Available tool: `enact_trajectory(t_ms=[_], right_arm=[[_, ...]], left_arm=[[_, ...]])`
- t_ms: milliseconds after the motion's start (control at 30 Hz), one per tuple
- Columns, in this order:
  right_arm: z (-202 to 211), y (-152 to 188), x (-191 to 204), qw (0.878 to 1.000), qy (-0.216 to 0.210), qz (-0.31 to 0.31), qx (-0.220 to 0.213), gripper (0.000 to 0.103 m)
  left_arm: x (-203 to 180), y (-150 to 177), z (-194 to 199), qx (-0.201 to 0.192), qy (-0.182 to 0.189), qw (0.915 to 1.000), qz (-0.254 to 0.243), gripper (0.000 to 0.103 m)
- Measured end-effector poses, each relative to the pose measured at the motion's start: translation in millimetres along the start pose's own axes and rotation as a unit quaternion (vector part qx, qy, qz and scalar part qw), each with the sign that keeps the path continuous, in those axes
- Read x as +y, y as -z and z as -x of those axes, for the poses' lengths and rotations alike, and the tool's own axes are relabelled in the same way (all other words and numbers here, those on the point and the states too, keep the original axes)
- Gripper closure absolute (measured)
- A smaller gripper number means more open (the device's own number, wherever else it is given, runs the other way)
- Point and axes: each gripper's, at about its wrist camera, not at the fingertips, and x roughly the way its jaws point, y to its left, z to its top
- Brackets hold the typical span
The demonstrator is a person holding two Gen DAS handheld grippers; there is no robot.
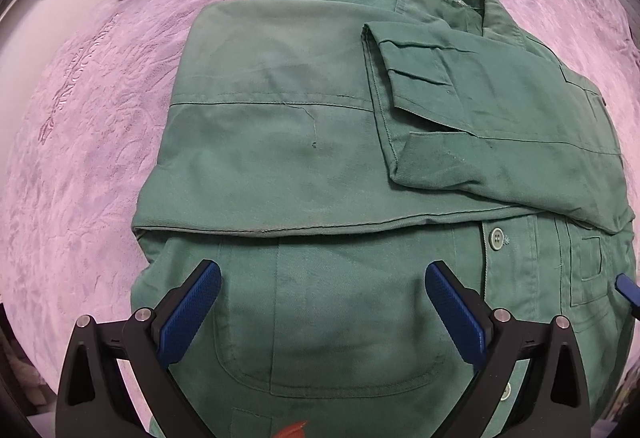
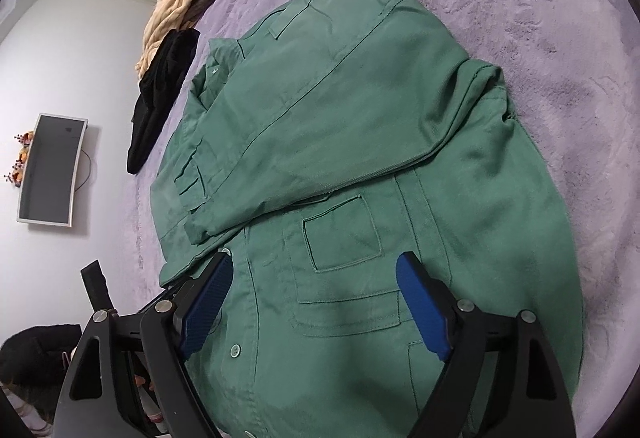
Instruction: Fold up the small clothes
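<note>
Green jacket (image 1: 280,141) flat beneath both grippers' spread, empty fingers (image 1: 192,314).

Soft, even indoor light, sharp focus throughout, heavy fisheye bending with dark corners.

Both wrist views close above one green jacket (image 1: 280,117) (image 2: 360,117) (looking down).

The green jacket (image 1: 280,125) is matt woven twill cloth with glossy plastic buttons (image 1: 497,238), lying on a plush, embossed lilac bedspread (image 1: 80,141), while the gripper pads (image 1: 192,314) are blue ribbed plastic on matt black frames.
</note>
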Motion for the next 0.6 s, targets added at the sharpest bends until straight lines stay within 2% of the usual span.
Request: enact_trajectory(t_ms=[167, 200, 233, 433, 600], right_arm=[[3.9, -2.5, -4.5, 1.000, -0.013, -0.003, 0.005, 0.015], [4.3, -3.1, -5.7, 1.000, -0.013, -0.004, 0.006, 0.004], [5.0, -3.8, -7.1, 1.000, -0.016, -0.005, 0.007, 0.001], [18.2, -14.1, -17.5, 0.999, -0.036, -0.005, 0.003, 0.000], [24.7, -20.5, -31.9, 0.999, -0.038, -0.012, 0.016, 0.000]], left_arm=[[-11.4, -1.0, 0.9, 0.002, -0.004, 1.0000, -0.009, 0.001], [-15.2, -0.6, 1.2, 0.002, -0.007, 0.9999, -0.012, 0.001], [-17.8, -1.0, 1.4, 0.002, -0.008, 0.9999, -0.014, 0.001], [-43.0, -2.9, -1.1, 0.010, -0.012, 0.9996, -0.023, 0.001], [-67.4, -3.2, -2.6, 0.017, -0.015, 0.9993, -0.030, 0.001]])
